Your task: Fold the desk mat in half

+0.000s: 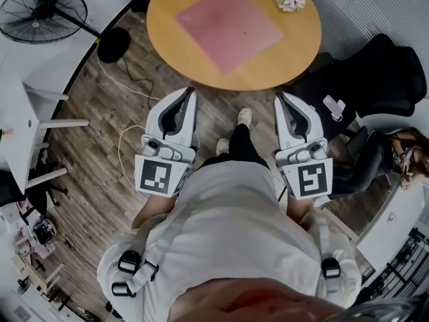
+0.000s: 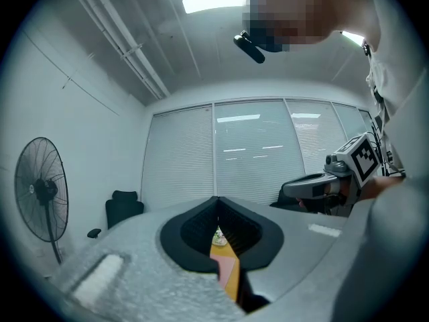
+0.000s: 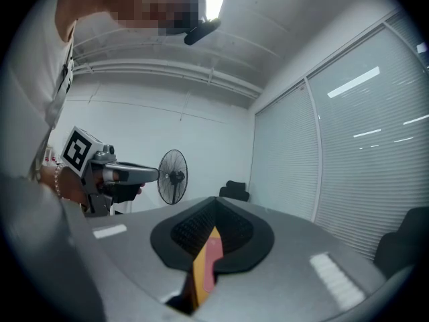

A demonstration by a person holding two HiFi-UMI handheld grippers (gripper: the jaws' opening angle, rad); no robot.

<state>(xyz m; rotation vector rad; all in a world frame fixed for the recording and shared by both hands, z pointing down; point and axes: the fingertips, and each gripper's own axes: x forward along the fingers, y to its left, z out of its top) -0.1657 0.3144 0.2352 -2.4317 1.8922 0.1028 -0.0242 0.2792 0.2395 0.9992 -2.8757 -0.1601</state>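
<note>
Near table (image 1: 166, 45), left hand-held gripper (image 1: 190, 93) and right hand-held gripper (image 1: 280, 97) are closed.

desk mat (image 1: 230, 27): showing plain pink;
table (image 1: 167, 29): showing tan wood;
floor (image 1: 100, 149): showing brown plank grain;
fan (image 1: 43, 11): showing black

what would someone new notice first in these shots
The pink desk mat stands out first: it lies flat and unfolded in the middle of the round wooden table, at the top of the head view. Below it, the left tool and right tool are held side by side short of the table, both with jaws together and nothing in them. A black fan stands at the upper left.
</note>
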